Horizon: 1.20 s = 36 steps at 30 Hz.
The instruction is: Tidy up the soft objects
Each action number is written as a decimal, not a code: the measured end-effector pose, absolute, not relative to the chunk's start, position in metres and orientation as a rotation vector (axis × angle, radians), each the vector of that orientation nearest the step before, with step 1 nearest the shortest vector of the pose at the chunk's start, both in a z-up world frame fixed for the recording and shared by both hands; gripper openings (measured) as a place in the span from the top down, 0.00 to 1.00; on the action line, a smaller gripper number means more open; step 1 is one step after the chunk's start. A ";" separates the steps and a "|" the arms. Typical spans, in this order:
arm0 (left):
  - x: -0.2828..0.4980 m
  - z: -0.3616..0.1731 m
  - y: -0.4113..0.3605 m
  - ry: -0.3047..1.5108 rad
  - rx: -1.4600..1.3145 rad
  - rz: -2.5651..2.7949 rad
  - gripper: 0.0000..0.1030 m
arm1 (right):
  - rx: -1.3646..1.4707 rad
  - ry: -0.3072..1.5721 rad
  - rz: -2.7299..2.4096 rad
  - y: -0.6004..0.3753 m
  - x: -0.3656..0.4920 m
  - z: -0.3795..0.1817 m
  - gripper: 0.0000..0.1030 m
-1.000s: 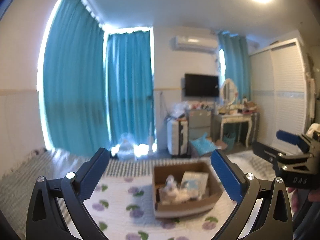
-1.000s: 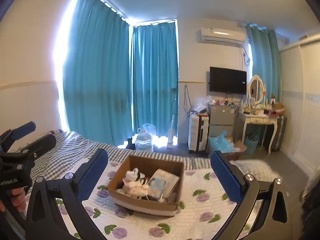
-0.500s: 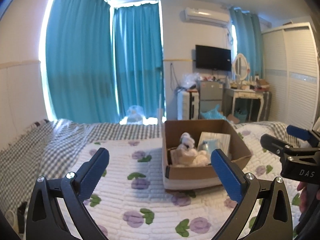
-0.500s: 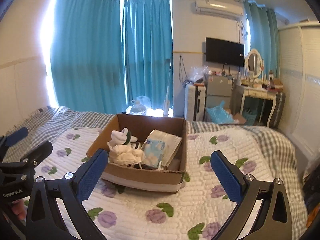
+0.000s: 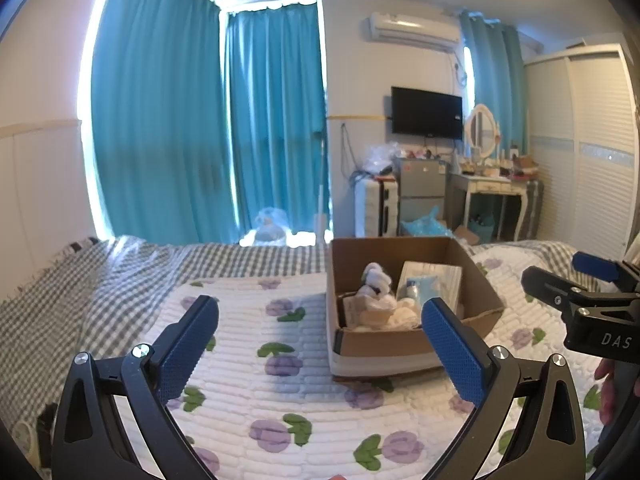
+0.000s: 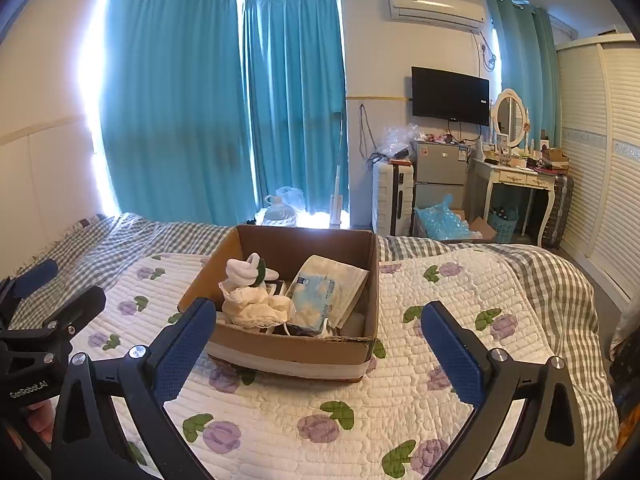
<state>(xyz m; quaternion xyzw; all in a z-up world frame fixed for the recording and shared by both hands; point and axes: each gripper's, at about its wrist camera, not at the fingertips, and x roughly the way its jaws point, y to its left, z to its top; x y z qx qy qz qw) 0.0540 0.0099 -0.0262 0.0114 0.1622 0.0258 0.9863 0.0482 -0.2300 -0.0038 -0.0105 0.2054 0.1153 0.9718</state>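
"DAS" is printed on the right gripper (image 5: 592, 284); "GenRobot.AI" on the left gripper (image 6: 48, 292)

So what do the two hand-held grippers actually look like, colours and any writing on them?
Both match: the left hand-held gripper and right hand-held gripper have matte black angular frames with triangular cut-outs, silver screws at the joints, and two fingers faced with blue textured pads. White lettering reads "GenRobot.AI" on the left one's body and "DAS" on the right one's body. No cables show.
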 end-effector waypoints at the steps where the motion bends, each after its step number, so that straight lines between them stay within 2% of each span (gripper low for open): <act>1: 0.054 -0.026 0.010 0.327 0.022 0.051 0.00 | -0.023 0.417 0.233 -0.230 0.049 -0.004 0.00; 36: 0.055 -0.027 0.010 0.341 0.024 0.051 0.00 | -0.046 0.436 0.227 -0.227 0.049 -0.010 0.00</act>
